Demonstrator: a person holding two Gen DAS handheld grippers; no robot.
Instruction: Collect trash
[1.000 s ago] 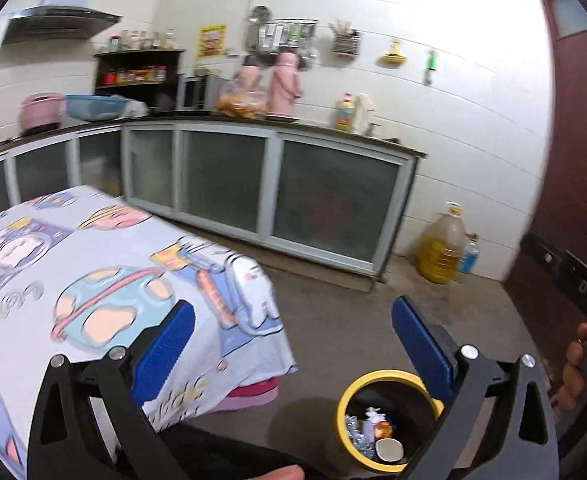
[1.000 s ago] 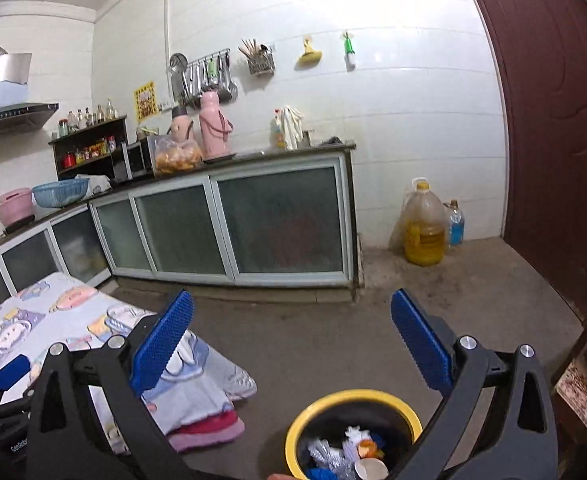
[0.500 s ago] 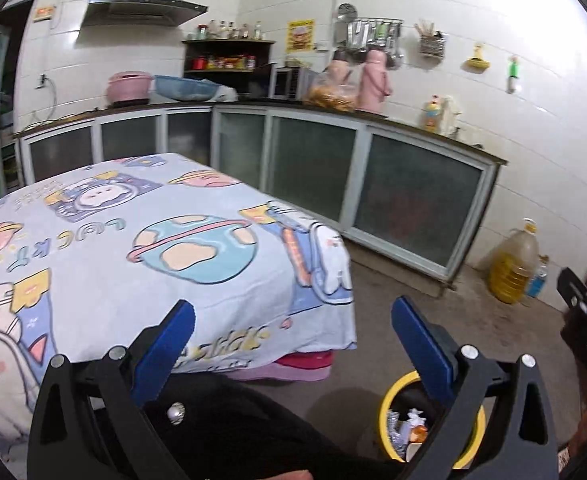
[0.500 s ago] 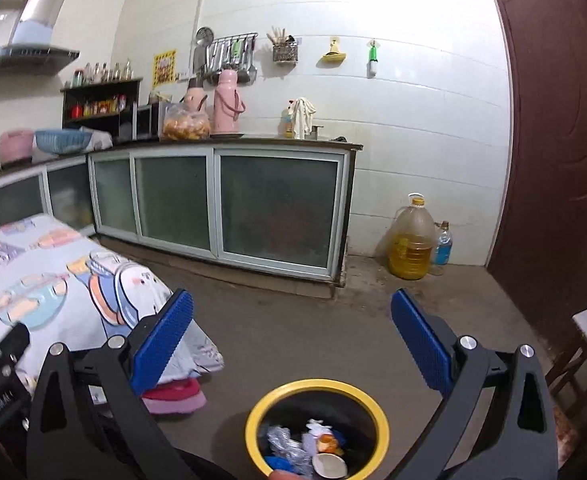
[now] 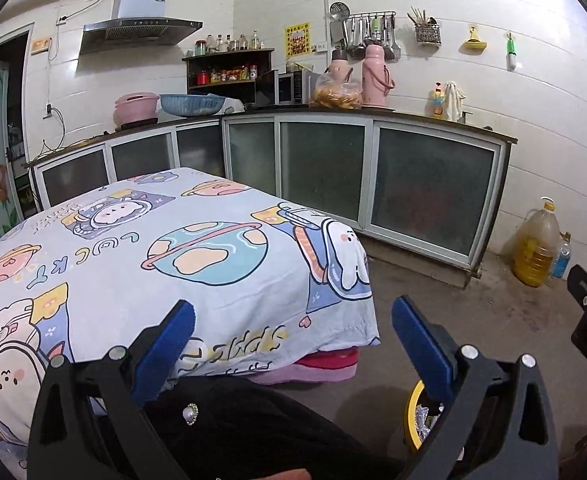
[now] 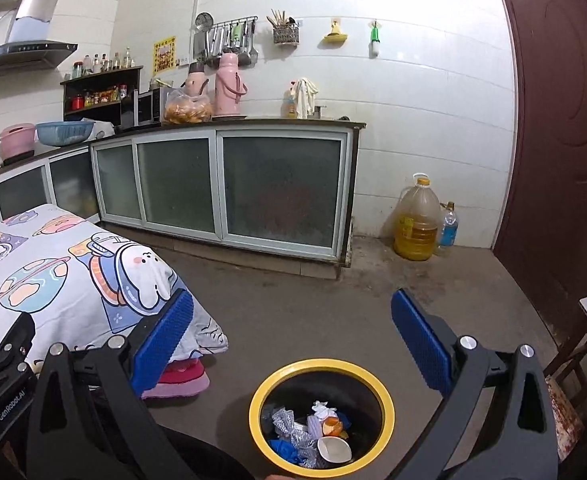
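Observation:
A black bin with a yellow rim (image 6: 321, 364) stands on the concrete floor, holding foil scraps, blue wrappers, orange peel and a small white cup (image 6: 333, 449). My right gripper (image 6: 291, 330) hovers open above and just behind the bin, nothing between its blue pads. In the left wrist view only a sliver of the bin (image 5: 413, 416) shows behind the right finger. My left gripper (image 5: 293, 336) is open and empty, held over the near corner of the table with the cartoon cloth (image 5: 165, 252). No trash shows on the cloth.
Glass-fronted kitchen cabinets (image 6: 253, 188) run along the back wall. A large oil jug (image 6: 416, 220) and a small blue bottle (image 6: 447, 226) stand by the dark red door (image 6: 565, 140). A pink stool (image 6: 181, 380) sits under the table edge. A person's dark clothing (image 5: 253, 428) fills the bottom.
The left gripper has swung left and up, so the table now fills its view and the bin slides out of sight. The right gripper's view drifted, with the bin shifting right. Both stayed open.

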